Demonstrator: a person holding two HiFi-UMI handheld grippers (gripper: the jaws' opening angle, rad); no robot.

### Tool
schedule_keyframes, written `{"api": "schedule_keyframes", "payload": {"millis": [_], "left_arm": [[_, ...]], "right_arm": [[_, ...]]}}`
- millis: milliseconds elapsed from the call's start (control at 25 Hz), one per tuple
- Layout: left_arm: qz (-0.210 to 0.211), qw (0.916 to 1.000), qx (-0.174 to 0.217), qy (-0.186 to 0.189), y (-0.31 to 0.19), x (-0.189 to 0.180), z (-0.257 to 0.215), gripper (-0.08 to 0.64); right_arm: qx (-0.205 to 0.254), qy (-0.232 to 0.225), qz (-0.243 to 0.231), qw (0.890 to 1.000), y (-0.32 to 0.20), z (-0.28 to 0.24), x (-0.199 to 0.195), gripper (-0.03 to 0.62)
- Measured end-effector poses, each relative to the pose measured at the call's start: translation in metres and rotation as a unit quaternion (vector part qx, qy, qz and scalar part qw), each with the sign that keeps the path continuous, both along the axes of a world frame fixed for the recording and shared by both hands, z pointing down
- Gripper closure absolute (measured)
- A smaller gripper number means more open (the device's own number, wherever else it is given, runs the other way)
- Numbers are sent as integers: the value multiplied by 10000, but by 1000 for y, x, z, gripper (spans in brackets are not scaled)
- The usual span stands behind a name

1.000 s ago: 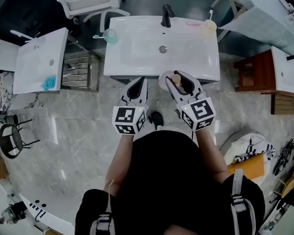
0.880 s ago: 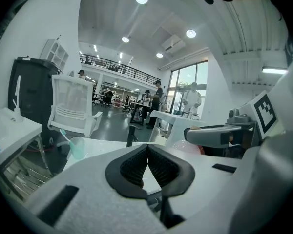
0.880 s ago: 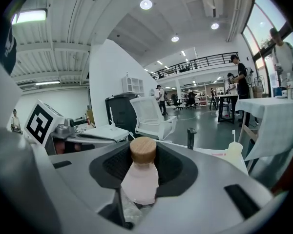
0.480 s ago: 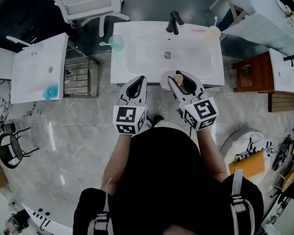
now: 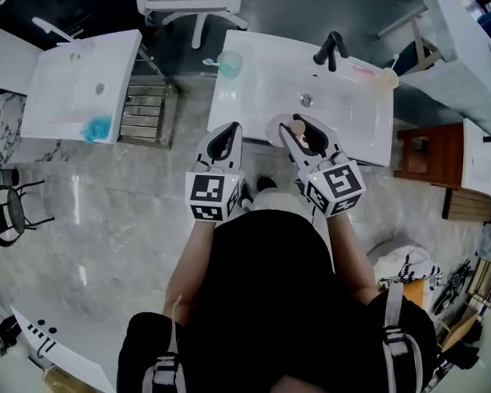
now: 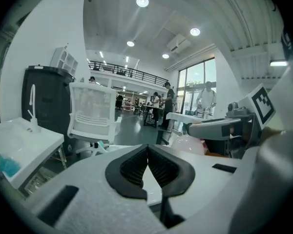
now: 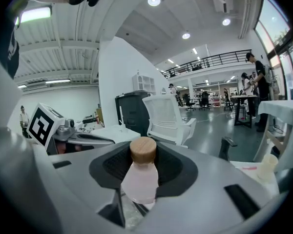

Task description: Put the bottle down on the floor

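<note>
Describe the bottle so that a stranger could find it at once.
Find the white sink in front of the person, in the head view. Over its near edge the right gripper grips the bottle. Unlike the green cup on the sink, it has a pale pink body and a round wooden cap.

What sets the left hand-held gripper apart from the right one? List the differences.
The left hand-held gripper has its jaws together; the right hand-held gripper has them apart. The left hand-held gripper is empty; the right hand-held gripper clamps a pink bottle with a wooden cap. Both are white and carry a marker cube.
</note>
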State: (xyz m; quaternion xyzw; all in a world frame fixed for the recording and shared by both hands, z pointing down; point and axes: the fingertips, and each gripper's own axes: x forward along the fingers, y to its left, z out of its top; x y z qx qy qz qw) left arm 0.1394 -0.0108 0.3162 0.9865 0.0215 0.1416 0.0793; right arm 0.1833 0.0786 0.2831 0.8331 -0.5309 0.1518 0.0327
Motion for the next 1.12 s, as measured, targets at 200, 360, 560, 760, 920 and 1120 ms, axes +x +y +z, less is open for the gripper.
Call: {"api": "schedule_keyframes", "payload": {"millis": [200, 360, 560, 760, 920, 1120], "left_arm": [[-847, 9964, -60, -38, -39, -20, 1, 541], [-1550, 9878, -89, -80, -65, -41, 3, 540], [-2485, 9685, -102, -120, -82, -80, 4, 541], [-3553, 9342, -157, -278, -89, -134, 13, 541], [-4144, 9091, -234, -350, -83, -168, 20, 541], [-4702, 8809, -370, -393, -75, -202, 31, 541]], "right_arm": [[-85, -2, -943, 9955, -49, 0, -9, 454], [-96, -16, -1685, 9857, -84, 2, -24, 454], [-100, 8, -2689, 9631, -120, 4, -53, 454], [-131, -90, -3709, 9285, -149, 14, -95, 454], [-188, -139, -4281, 9034, -158, 25, -126, 454], [-284, -64, -4812, 8761, -164, 40, -162, 454]]}}
